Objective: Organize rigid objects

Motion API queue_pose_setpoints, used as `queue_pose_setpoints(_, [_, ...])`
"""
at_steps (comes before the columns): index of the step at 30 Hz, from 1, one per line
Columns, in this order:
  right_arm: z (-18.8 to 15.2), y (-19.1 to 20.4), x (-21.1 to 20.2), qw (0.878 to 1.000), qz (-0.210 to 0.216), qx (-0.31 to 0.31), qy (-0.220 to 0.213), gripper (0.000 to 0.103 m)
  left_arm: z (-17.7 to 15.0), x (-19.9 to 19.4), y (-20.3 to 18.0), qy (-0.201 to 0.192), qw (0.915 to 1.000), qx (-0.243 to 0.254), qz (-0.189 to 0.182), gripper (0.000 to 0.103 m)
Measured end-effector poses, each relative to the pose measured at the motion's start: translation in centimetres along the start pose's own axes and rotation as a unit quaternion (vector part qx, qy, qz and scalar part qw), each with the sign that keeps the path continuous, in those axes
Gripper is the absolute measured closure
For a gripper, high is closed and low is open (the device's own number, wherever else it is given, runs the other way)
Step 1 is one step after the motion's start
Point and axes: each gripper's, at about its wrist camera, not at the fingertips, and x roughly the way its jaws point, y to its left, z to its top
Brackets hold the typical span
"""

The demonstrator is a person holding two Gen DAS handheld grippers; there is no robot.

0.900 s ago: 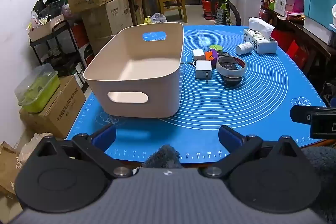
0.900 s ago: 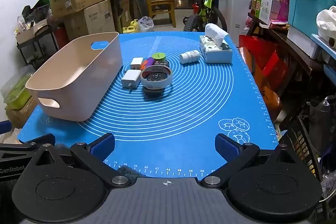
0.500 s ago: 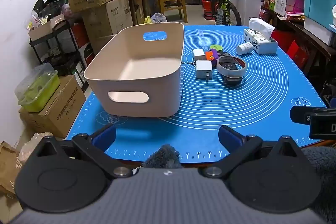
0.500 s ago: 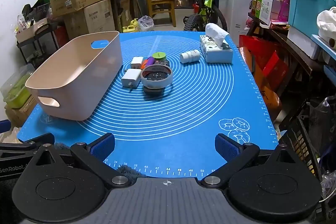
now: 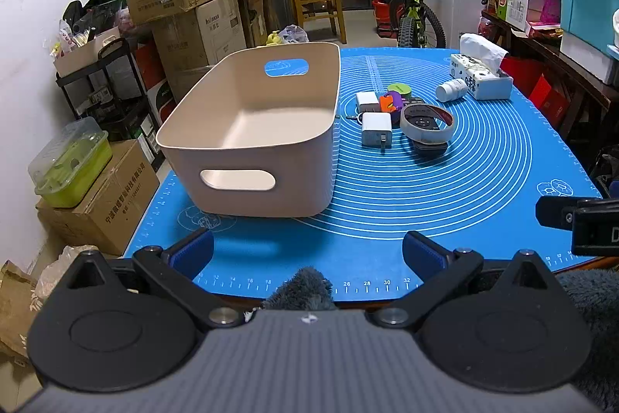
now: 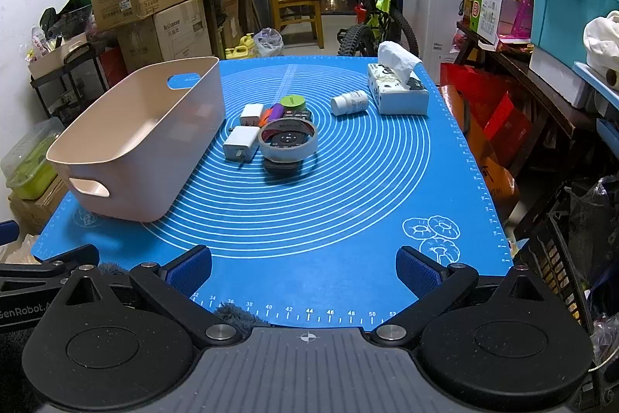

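While unfilled, bin [image 5: 247, 142] beside chargers [image 5: 376, 129].

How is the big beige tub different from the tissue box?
The beige tub is much bigger than the tissue box. The tub is plain, open on top and has nothing inside; the tissue box is patterned, with a white tissue sticking out. The tub has cut-out handles; the tissue box shows none. Both sit on the blue mat, on opposite sides of the small clutter.
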Motion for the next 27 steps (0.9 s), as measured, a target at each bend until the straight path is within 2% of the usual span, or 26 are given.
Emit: queue_pose_setpoints(27, [-0.32,-0.04,0.14,1.000,-0.001,0.000,-0.001,0.003,0.06,-0.24,-0.31,-0.002,1.0000,0.004,0.003,0.001])
